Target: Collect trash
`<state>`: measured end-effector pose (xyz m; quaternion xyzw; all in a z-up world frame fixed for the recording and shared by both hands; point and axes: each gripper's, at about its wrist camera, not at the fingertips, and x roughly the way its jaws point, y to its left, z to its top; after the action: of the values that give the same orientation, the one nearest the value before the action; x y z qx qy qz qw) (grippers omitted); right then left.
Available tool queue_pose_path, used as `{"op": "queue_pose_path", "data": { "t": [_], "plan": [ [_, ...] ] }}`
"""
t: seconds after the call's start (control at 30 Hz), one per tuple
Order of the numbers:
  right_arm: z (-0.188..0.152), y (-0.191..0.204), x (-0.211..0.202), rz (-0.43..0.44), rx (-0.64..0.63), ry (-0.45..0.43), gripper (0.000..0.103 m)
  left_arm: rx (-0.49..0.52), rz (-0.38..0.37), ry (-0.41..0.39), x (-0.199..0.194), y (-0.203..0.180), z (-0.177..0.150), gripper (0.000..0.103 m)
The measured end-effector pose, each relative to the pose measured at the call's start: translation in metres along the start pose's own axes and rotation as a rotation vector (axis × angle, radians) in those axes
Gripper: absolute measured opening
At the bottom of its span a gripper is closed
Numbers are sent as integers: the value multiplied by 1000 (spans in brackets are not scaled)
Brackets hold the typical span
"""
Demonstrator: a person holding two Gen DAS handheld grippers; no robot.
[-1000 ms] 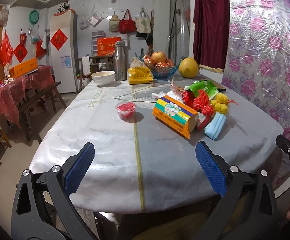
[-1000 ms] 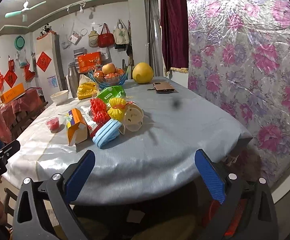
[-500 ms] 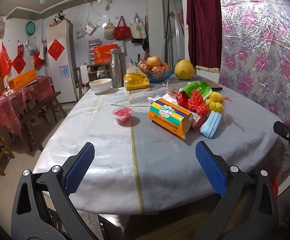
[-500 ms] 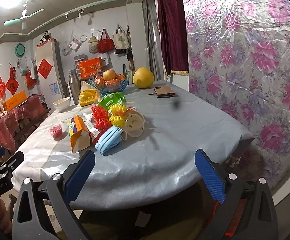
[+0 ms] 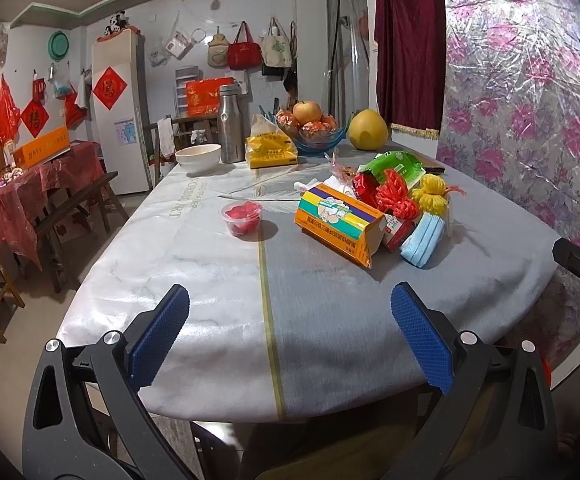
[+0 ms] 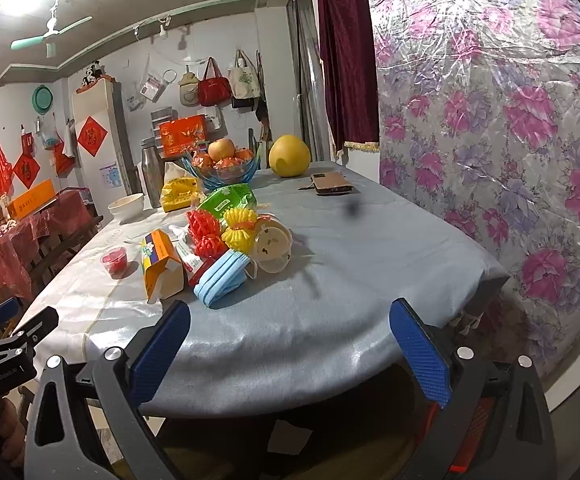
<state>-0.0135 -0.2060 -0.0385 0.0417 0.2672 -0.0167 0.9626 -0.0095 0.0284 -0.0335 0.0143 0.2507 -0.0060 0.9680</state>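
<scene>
Cluttered dining room: white fridge (image 5: 119,116) with red diamond paper, bags hung on back wall, floral plastic sheet (image 6: 510,120) at right. Table (image 5: 314,312) under grey-white glossy cloth. Trash heap sat mid-table: orange carton (image 5: 338,224) on side, blue face masks (image 5: 424,238) just beside, red and yellow pom-poms (image 5: 414,196) behind. Small red-filled cup (image 5: 241,218) apart at left. Fruit bowl (image 5: 312,128), pomelo (image 6: 289,156), steel flask (image 5: 231,122) at far end. Left gripper (image 5: 288,336) hung spread wide near table edge, holding nothing. Right gripper (image 6: 290,344) likewise agape, empty.
</scene>
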Motion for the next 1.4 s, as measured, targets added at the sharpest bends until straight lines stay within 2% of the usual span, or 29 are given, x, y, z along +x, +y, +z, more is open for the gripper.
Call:
{"op": "queue_pose_path", "data": {
  "t": [1.4],
  "plan": [
    [0,-1,-1,5,4,2,98,-30,-8,35,8,5,-4,97]
  ]
}}
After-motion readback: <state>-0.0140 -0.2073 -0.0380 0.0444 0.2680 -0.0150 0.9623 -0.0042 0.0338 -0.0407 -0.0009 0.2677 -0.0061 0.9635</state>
